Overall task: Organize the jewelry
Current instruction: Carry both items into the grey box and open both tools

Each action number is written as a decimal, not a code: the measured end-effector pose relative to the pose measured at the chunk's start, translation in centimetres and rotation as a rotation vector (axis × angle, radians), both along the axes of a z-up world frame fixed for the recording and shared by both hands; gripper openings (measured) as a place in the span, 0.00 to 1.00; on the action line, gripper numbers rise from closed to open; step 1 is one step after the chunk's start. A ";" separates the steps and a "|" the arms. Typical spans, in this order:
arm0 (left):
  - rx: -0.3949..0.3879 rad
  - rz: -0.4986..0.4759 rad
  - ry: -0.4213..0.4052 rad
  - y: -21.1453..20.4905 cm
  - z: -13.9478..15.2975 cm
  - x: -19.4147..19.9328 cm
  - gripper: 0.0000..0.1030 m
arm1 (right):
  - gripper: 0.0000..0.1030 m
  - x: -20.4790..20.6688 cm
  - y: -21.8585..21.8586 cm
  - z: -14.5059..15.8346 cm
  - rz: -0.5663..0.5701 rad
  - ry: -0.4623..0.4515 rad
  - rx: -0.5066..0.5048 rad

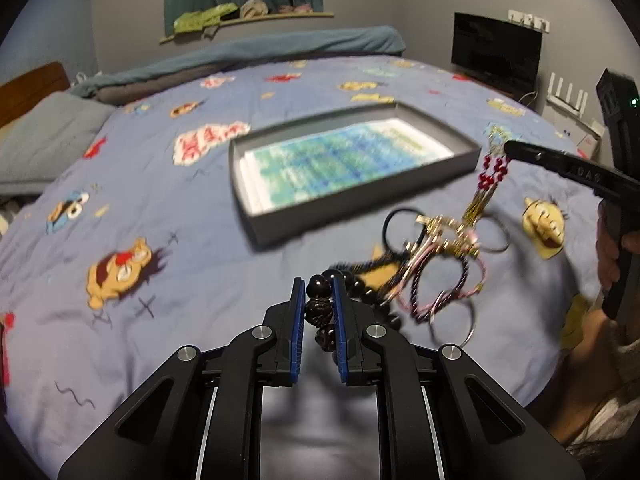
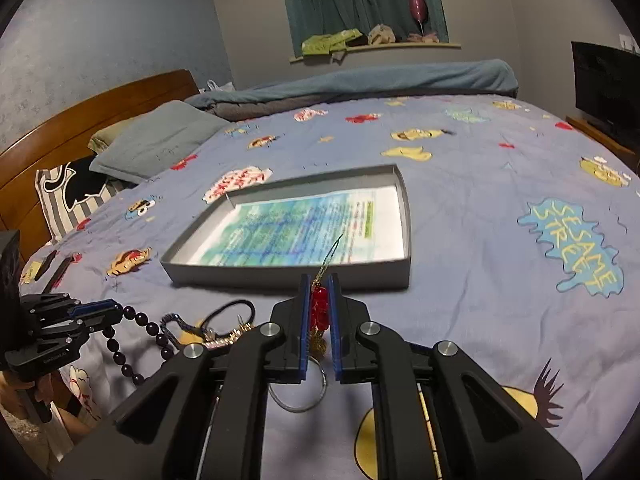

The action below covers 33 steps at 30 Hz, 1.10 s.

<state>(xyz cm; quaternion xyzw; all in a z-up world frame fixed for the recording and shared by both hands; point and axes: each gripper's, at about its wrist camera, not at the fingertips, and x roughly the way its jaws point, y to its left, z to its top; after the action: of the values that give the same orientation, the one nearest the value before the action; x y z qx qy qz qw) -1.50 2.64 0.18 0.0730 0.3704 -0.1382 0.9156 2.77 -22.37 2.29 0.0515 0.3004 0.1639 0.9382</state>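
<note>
My left gripper [image 1: 318, 300] is shut on a dark bead bracelet [image 1: 320, 308]; it also shows in the right wrist view [image 2: 136, 326], held by that gripper [image 2: 116, 308]. My right gripper [image 2: 320, 304] is shut on a red-bead earring with gold tassel [image 2: 319, 306]; in the left wrist view this earring [image 1: 490, 176] hangs from the gripper [image 1: 510, 148]. A tangled pile of jewelry [image 1: 436, 256], with rings, cords and a black hair tie, lies on the bed between the grippers. A grey box lid [image 1: 256, 224] lined with blue-green paper lies beyond; its front wall shows in the right wrist view [image 2: 280, 278].
Everything lies on a bed with a blue cartoon-print sheet [image 2: 480, 208]. Pillows [image 2: 156, 140] and a wooden headboard [image 2: 80, 120] are at the left. A folded blanket [image 2: 360, 80] lies at the far side. A dark screen [image 1: 496, 52] stands at the right.
</note>
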 end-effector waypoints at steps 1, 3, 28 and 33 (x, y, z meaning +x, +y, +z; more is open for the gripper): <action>-0.002 0.000 -0.013 -0.1 0.5 0.0 0.14 | 0.08 0.0 0.0 0.4 -0.002 -0.009 -0.001; -0.005 -0.003 -0.030 -0.3 1.3 0.0 0.14 | 0.08 -0.2 0.1 1.1 -0.007 -0.027 -0.006; -0.051 0.041 -0.175 -3.5 8.4 13.3 0.14 | 0.08 8.0 1.5 7.6 -0.065 -0.162 -0.081; -0.099 0.045 -0.136 -3.3 5.7 17.3 0.14 | 0.08 12.5 2.5 5.9 -0.042 -0.131 -0.054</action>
<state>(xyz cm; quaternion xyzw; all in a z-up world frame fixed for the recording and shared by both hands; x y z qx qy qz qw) 15.76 -0.62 5.93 0.0284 0.3017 -0.1306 0.9440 15.23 -19.82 8.23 0.0214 0.2414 0.1392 0.9602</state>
